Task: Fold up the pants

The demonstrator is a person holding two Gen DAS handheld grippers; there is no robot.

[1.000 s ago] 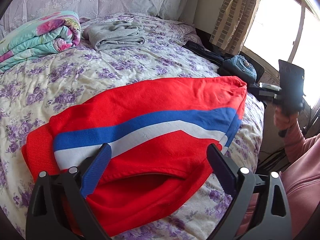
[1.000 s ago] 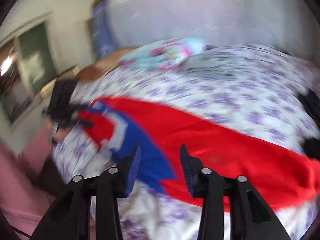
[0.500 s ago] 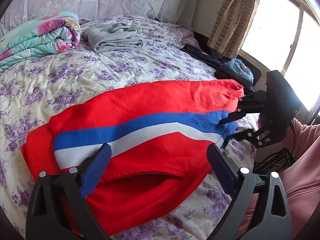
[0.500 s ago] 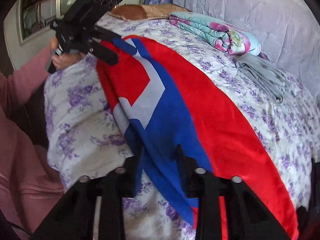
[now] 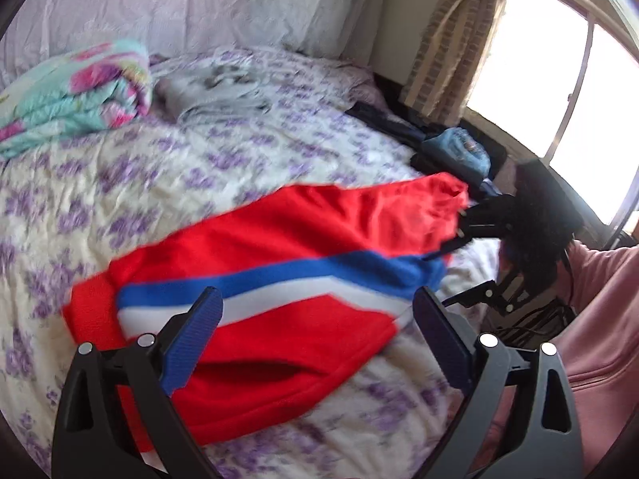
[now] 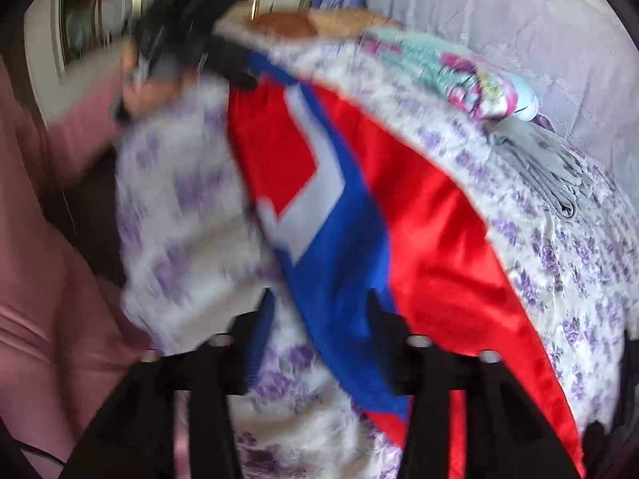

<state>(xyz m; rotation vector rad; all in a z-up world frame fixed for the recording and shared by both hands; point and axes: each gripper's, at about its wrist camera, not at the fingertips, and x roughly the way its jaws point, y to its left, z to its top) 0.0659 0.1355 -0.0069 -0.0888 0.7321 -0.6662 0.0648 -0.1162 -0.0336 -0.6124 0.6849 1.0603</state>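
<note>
One pair of red pants (image 5: pixel 279 247) with a blue and white stripe lies spread along the bed (image 5: pixel 167 167), just ahead of the left gripper (image 5: pixel 315 331), whose jaws stand wide apart and hold nothing. The right gripper (image 6: pixel 319 319) has its jaws parted over the blue stripe at the far end; blur hides whether cloth sits between them. The fabric looks soft, light and floppy, so I'd pinch the hem or waistband edge, both layers together.
</note>
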